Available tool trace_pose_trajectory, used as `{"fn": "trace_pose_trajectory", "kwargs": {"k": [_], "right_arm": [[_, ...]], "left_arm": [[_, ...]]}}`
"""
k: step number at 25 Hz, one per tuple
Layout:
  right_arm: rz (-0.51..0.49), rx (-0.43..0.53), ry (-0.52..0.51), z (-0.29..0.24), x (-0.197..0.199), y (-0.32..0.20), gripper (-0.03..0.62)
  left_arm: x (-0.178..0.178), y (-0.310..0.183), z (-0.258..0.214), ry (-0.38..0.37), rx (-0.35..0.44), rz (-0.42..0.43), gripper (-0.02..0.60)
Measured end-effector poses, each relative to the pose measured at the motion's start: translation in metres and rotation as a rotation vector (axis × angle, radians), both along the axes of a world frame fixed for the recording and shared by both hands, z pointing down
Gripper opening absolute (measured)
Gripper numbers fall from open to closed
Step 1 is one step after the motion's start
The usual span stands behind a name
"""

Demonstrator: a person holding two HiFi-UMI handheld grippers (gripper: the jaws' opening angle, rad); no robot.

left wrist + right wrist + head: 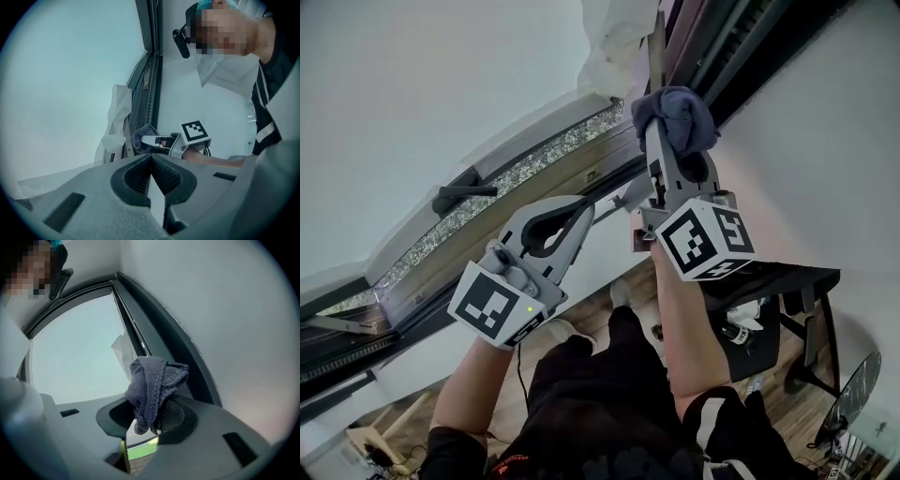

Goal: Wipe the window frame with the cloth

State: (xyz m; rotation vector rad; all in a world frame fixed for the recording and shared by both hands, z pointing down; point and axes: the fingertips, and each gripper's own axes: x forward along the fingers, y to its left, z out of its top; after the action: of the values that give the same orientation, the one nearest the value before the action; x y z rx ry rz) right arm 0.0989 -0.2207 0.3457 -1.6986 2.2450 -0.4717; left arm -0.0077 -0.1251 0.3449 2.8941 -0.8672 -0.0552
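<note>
A bunched blue-grey cloth (677, 114) is held up against the dark window frame (719, 58), and my right gripper (662, 131) is shut on it. In the right gripper view the cloth (153, 384) sticks out from between the jaws of the right gripper (147, 420), beside the frame's dark rail (157, 341). My left gripper (581, 212) hangs lower and to the left, shut with nothing in it. Its jaws meet in the left gripper view (151, 160), which also shows the cloth (140, 136) against the frame (153, 70).
A black window handle (465, 194) sits on the lower sash at the left. White crumpled sheeting (614, 37) hangs by the frame just left of the cloth. Below are a black desk (787, 279), a fan (853, 394) and a wooden floor.
</note>
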Motion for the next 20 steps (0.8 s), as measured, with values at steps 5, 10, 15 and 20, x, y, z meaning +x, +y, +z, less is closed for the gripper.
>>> {"fn": "trace_pose_trajectory", "kwargs": {"k": [5, 10, 15, 20], "right_arm": [[0.007, -0.032, -0.001, 0.022, 0.000, 0.000, 0.114], [0.014, -0.080, -0.001, 0.051, 0.001, 0.000, 0.114], [0.021, -0.113, -0.014, 0.072, 0.001, 0.000, 0.114], [0.027, -0.149, -0.026, 0.093, 0.003, 0.001, 0.114]], "left_arm": [[-0.002, -0.002, 0.018, -0.048, -0.036, -0.007, 0.020], [-0.002, -0.005, 0.030, -0.052, -0.055, -0.005, 0.020], [-0.005, -0.007, 0.040, -0.056, -0.075, -0.005, 0.020], [-0.004, -0.007, 0.049, -0.062, -0.090, 0.001, 0.020]]}}
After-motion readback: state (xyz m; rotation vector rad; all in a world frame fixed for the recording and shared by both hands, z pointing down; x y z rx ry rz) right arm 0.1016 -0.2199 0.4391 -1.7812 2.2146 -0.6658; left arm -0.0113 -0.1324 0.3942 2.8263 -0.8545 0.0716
